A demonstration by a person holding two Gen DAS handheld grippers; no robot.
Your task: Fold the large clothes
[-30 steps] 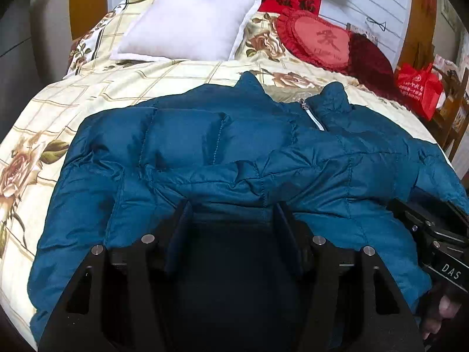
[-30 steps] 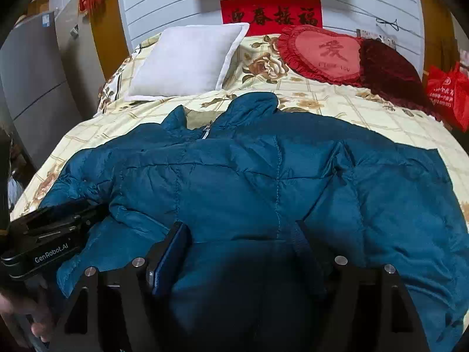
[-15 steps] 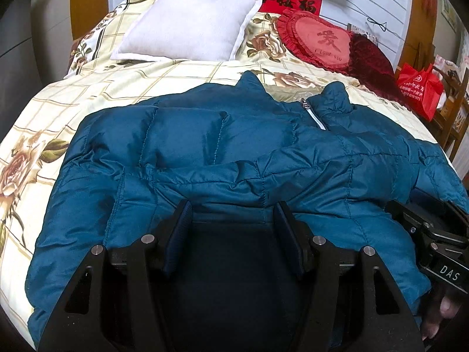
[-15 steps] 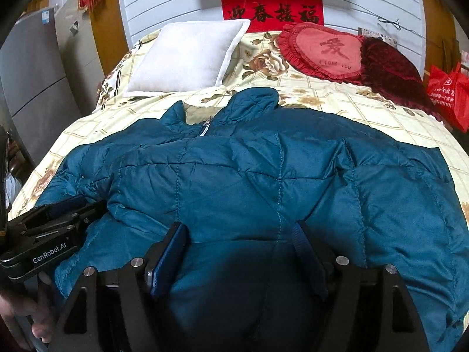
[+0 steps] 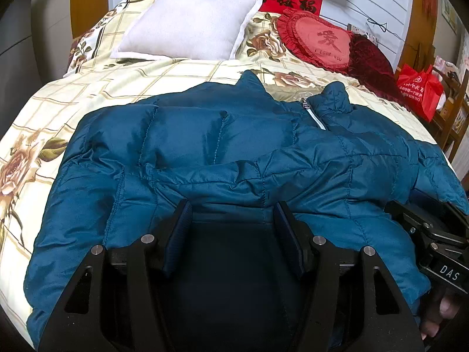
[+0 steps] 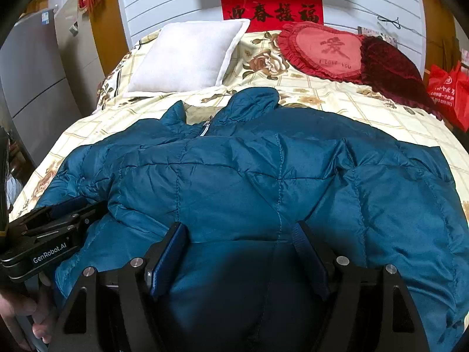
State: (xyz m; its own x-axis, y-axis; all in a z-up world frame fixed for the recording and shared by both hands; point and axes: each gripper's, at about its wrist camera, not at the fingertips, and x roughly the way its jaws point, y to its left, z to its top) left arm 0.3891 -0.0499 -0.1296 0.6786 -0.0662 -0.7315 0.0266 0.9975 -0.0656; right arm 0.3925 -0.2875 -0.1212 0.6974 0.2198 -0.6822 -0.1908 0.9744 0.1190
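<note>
Teal quilted puffer jacket [image 5: 211,146]: spread across the floral cream bedspread [image 5: 88,88], filling centre and lower frame; its lower hem is cut off beneath both tools. Left tool [image 5: 231,214]: fingers parted, jacket fabric bulging between them; whether they press it cannot be told. Right tool [image 6: 239,231]: likewise parted over the fabric, grip unclear. White square pillow [image 5: 190,26], upper centre. Red heart-shaped cushion [image 6: 325,50] overlapping a dark red velvet cushion [image 6: 392,70], upper right. Red plastic bag [image 5: 419,91], right edge, partly cropped. Red paper banner [image 6: 272,11] on the wall.
</note>
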